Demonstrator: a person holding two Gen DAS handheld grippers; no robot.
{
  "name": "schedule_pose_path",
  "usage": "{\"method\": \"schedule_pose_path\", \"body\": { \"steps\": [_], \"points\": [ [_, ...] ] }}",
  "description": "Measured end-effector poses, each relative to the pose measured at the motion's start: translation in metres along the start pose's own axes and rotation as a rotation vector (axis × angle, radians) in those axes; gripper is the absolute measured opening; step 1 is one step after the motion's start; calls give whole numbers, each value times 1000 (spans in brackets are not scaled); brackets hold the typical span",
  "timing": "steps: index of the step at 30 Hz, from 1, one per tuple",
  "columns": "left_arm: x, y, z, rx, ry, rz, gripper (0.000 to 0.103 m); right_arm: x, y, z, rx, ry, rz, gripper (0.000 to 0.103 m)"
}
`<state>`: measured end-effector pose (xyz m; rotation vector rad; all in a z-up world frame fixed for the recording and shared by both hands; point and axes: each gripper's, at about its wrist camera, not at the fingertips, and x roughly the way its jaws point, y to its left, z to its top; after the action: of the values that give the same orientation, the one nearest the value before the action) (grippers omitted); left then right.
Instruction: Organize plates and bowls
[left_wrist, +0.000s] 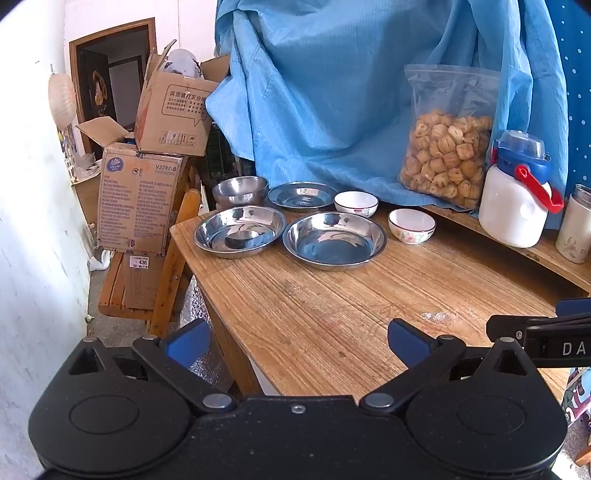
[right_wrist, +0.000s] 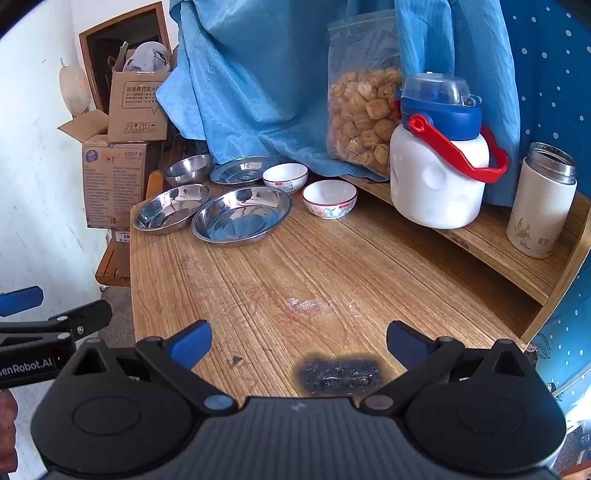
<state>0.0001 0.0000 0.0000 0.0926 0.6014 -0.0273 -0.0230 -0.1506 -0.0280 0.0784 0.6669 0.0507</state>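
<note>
Wooden and worn, the table carried all the dishes up at its far left corner, well away from both tools.

Biggest was the wide steel plate, sitting near the far edge. It looked light, stiff and shiny, so it would likely be slippery. The thin rim seemed the best spot to pinch. Just beside it, nearer the left edge, sat a second steel plate of the same kind, and it would likely handle the same way. Behind them, at the far edge, was a flatter steel plate, partly under the blue cloth. A deep steel bowl sat right at the far left corner; its tall wall looked easy to grab.

Smaller still were two white china bowls. One white bowl sat at the far edge, and a flowered bowl sat a bit closer to the wooden shelf. These could chip or break, so a soft pinch on the rim looked right.

Both tools hung over the near edge with nothing in them. The left gripper had its jaws wide apart. The right gripper had its jaws wide apart too.
</note>
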Motion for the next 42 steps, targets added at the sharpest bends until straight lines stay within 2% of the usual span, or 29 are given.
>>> {"method": "schedule_pose_path", "body": {
  "steps": [42],
  "points": [
    [0, 0, 0, -3, 4, 0, 102, -3, 2, -1, -2, 0, -7, 103]
  ]
}}
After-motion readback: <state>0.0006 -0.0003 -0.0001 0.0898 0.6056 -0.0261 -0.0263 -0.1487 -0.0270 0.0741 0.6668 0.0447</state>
